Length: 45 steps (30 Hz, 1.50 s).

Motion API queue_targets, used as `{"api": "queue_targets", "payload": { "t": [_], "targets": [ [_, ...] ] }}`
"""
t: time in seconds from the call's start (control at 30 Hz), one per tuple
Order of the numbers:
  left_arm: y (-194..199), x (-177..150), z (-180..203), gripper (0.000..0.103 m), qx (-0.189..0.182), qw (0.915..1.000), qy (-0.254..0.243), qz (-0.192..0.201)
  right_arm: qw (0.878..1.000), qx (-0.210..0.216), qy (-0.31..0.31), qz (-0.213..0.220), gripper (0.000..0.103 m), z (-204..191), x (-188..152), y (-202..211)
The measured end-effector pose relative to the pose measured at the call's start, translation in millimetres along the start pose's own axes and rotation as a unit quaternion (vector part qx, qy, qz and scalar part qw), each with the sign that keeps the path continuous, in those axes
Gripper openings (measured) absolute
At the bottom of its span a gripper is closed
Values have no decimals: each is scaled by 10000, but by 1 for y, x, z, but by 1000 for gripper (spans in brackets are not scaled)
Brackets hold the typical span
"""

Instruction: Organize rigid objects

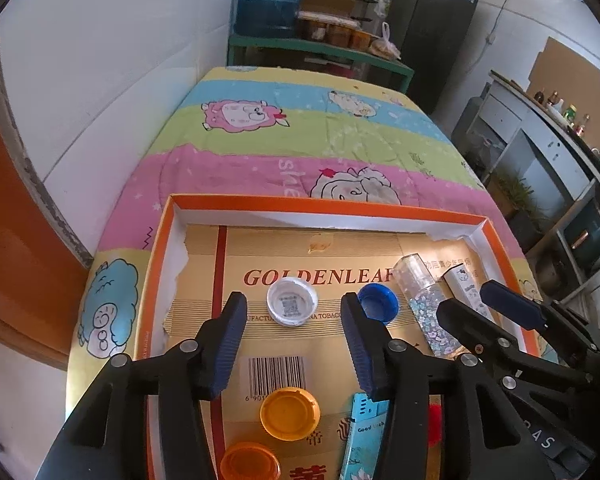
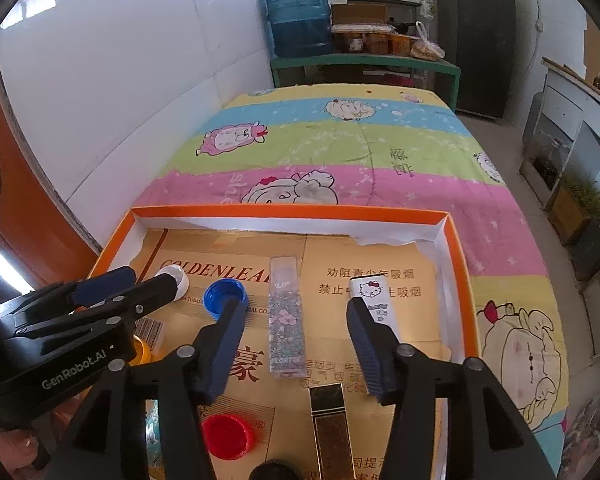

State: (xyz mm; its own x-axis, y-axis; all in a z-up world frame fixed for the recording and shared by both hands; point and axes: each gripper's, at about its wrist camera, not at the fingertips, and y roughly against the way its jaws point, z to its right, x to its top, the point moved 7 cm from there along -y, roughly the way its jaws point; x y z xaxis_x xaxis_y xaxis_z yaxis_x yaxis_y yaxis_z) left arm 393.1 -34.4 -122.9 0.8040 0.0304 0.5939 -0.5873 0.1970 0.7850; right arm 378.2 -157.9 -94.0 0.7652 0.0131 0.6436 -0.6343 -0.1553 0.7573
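Here white cap lies between left tool open tips.

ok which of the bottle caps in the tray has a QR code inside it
The white cap, lying open side up between the left tongs' tips. The blue, yellow, orange and red caps show none.

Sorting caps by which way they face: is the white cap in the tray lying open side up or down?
Open side up. The white cap shows its hollow interior, with a printed code on the inner floor, inside the orange tray.
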Motion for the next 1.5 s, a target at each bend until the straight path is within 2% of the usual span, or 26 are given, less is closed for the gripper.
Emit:
{"api": "queue_targets", "payload": {
  "t": [1.0,1.5],
  "targets": [
    [59,-19,12,50,43,9991,-122,407,9987,-281,-25,434,53,0,-19,57],
    [88,-31,15,50,50,9985,-123,530,9980,-280,-20,569,53,-6,-28,83]
  ]
}}
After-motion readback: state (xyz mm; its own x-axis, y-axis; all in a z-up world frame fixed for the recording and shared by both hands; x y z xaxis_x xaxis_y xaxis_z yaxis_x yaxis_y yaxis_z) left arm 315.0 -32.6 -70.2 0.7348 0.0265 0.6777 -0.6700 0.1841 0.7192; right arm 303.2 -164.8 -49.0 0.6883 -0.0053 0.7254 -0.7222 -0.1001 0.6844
